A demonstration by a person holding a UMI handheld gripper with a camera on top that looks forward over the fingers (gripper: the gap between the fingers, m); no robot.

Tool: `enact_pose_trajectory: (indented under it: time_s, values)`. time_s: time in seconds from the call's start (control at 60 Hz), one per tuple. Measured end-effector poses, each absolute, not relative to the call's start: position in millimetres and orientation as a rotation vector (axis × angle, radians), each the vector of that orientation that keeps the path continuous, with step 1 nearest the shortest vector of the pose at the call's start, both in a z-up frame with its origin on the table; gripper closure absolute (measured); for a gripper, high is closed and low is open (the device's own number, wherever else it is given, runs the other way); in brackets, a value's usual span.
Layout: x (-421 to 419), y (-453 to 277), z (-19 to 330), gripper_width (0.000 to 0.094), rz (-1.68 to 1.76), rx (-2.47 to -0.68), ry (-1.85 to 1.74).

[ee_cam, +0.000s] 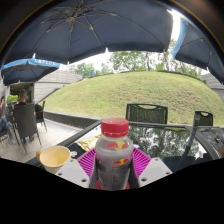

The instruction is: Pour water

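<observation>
A dark umbrella spread over the glass table. On that table, the red-capped bottle stood upright, clamped between the jaws' pink pads. A yellow bowl sat left of the bottle.

We saw an outdoor patio in daylight. A large dark umbrella spread overhead, with a second umbrella farther back. A grassy slope rose behind, topped by trees. Dark chairs stood beyond the glass-topped counter, and more chairs stood on the paved floor.
</observation>
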State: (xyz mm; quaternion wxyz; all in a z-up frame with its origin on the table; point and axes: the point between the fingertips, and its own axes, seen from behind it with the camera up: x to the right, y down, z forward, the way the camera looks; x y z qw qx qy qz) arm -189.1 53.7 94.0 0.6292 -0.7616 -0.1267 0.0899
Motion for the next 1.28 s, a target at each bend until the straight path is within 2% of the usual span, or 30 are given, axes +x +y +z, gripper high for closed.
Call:
enact_pose_trajectory:
  time_s: [0.067,0.117,0.133,0.183,0.417,0.833,1.117,1.283]
  values:
    - [-183.2,54.3,91.3,0.0347,0.187,-1.779,-0.293]
    - [-176.4,49.3,91.2,0.0118,0.168,-1.8,-0.285]
    - [-172.6,49.2,93.7,0.0081,0.16,-1.798,-0.277]
    - [-166.6,40.1,103.9,0.011,0.151,-1.775,-0.274]
    - [-145.5,-41.0,130.0,0.0101,0.168,-1.701,-0.332]
    - [-86.4,-189.5,121.2,0.0108,0.085,-1.652,-0.26]
    - [-80.2,-218.6,94.3,0.0113,0.119,-1.645,-0.251]
    - [-84.5,-217.6,92.6,0.0113,0.125,-1.623,-0.267]
